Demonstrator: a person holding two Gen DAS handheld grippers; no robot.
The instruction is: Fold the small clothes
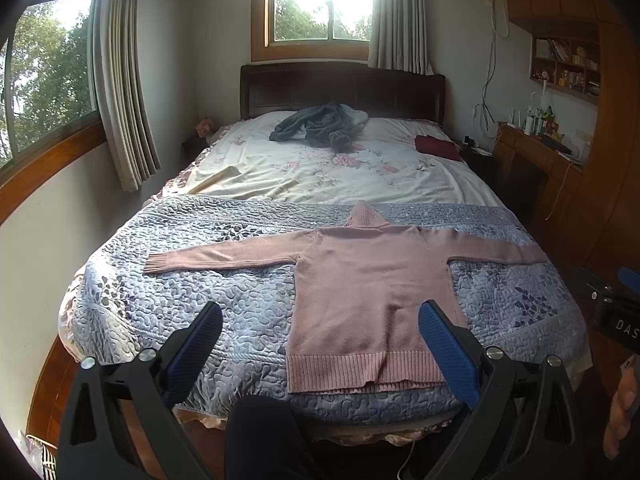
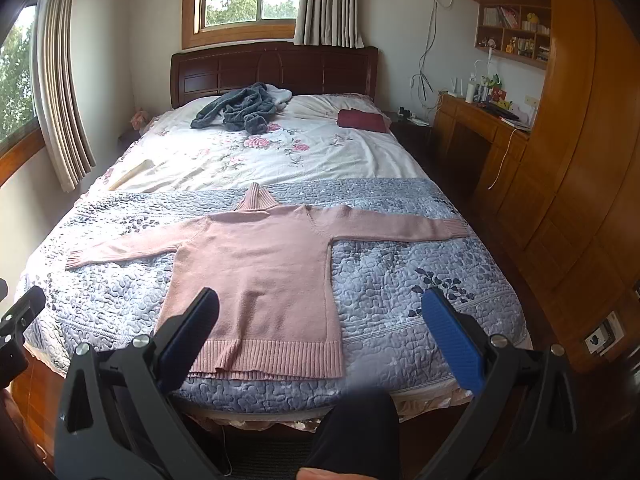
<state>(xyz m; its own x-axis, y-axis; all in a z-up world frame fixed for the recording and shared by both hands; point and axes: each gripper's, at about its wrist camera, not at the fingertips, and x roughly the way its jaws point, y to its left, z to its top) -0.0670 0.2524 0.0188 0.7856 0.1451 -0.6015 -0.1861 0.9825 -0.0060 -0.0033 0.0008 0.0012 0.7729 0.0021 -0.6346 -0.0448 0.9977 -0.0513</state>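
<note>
Left wrist view and right wrist view: a pink knitted turtleneck sweater [image 1: 368,292] lies spread flat on the blue-grey quilted bedspread [image 1: 224,304], with folding apparently not yet begun.

Both claws hover at the foot of the bed, each spread wide with nothing between its blue ribbed pads. The left gripper [image 1: 320,320] has the sweater's ribbed hem just ahead, toward its right finger, and the left sleeve stretches ahead to its left. The right gripper [image 2: 320,316] has the hem ahead, toward its left finger, and the right sleeve ahead to its right. The knit looks soft and limp, with ribbed cuffs, hem and collar; the quilt is pebble-stitched. A likely next move is to pinch a cuff and shoulder and lay the sleeve across the body.
</note>
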